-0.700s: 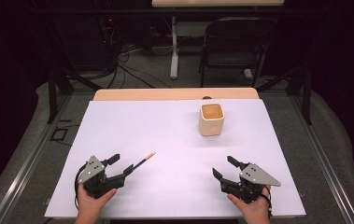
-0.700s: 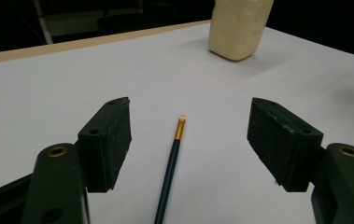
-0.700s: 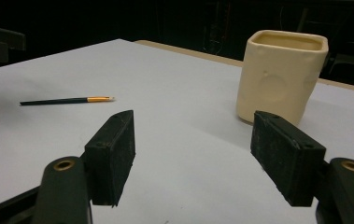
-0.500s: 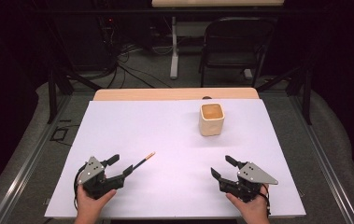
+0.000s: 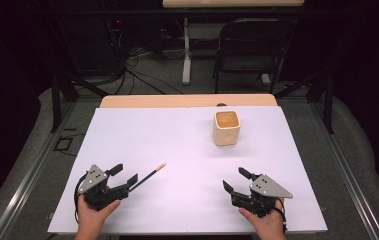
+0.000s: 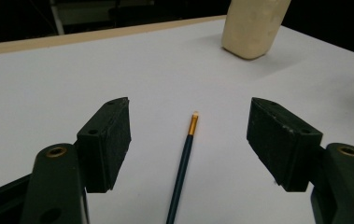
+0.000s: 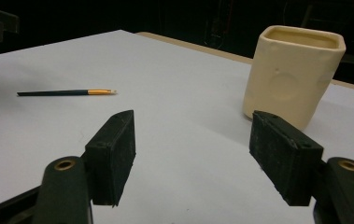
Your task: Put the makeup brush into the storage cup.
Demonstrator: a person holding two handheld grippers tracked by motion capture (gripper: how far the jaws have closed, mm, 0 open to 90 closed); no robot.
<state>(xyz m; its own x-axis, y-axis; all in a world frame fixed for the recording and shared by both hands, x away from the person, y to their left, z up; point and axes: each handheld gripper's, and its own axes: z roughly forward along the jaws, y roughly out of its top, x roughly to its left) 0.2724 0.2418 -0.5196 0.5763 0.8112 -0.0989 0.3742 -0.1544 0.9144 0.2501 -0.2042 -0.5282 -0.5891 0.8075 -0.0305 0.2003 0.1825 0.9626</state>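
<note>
Pencil [image 5: 148, 175] lies flat on the tabletop [image 5: 177, 140], between the left gripper [image 5: 125, 175] fingers, which stand apart, touching nothing. Right gripper [image 5: 236, 180] fingers also apart, empty; cup [image 5: 226, 128] well ahead. Our worry: pinching a thin, low pencil may roll it away.

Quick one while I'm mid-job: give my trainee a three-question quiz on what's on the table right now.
1. True or false: the left tool is shut on the pencil.
2. Which way is the cream cup standing? A) upright, mouth up B) tipped on its side C) upside down
3. Fill in: in the left gripper view the pencil lies on the white table between the open jaws, with its gold-banded end pointing ____ the tool.

Key
1. False: the jaws stand wide apart and touch nothing; the right tool is open too.
2. A
3. away from
</note>
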